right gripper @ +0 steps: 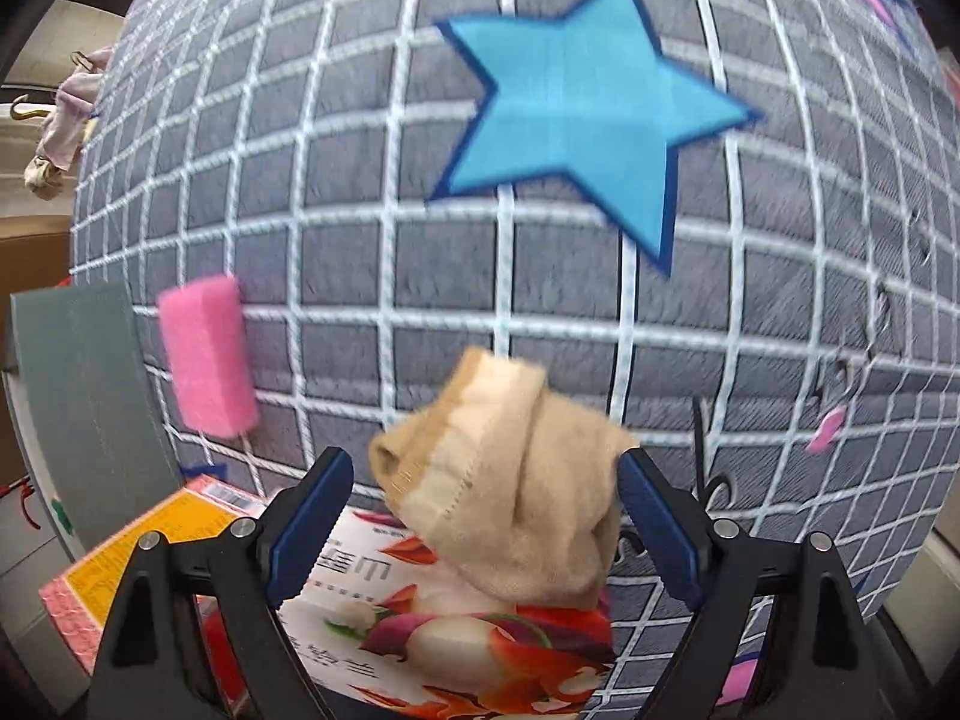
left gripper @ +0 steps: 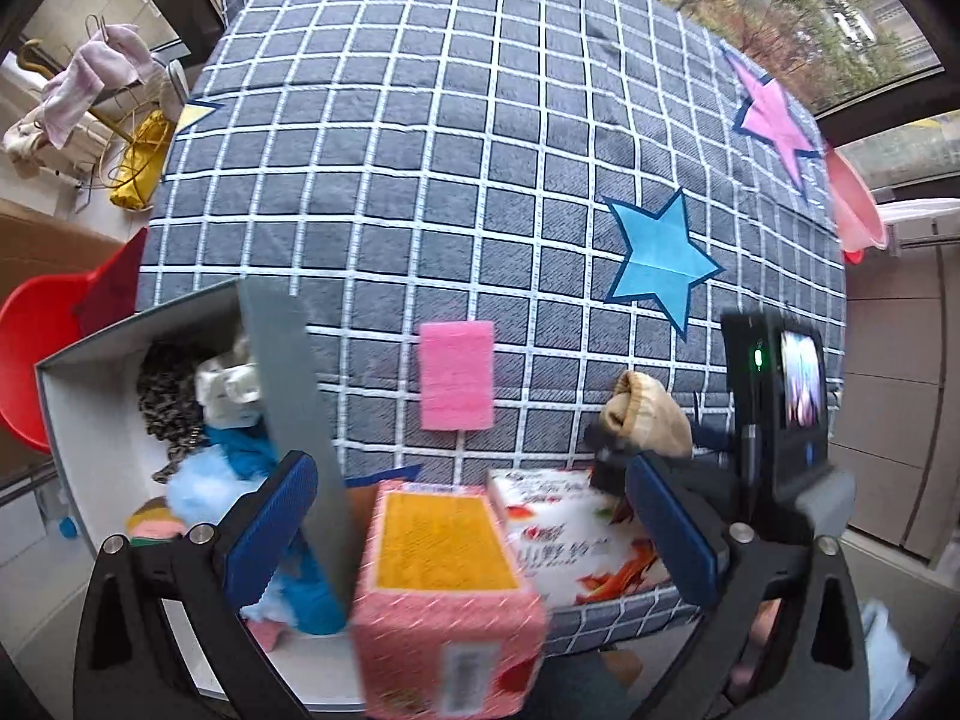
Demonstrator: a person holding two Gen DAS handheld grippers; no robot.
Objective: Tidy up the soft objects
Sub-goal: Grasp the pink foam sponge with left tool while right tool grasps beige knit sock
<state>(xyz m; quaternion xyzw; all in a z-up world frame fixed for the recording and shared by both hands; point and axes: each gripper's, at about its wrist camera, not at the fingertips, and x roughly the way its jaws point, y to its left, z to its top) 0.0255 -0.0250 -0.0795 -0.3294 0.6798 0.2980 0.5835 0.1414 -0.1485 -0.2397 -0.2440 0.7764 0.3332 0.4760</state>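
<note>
- Right tool: fingers spread wide, a beige sock bunched between them, touching the right finger; whether they grip it I cannot tell.
- Left tool: fingers apart around a pink tissue pack, not touching it.
- Pink sponge lies mid-bed on the checked quilt.
- Grey box of soft items sits at the bed's left edge.

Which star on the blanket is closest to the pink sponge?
The blue star. It sits just up and right of the pink sponge, while the pink star is farther away, near the blanket's edge.
</note>
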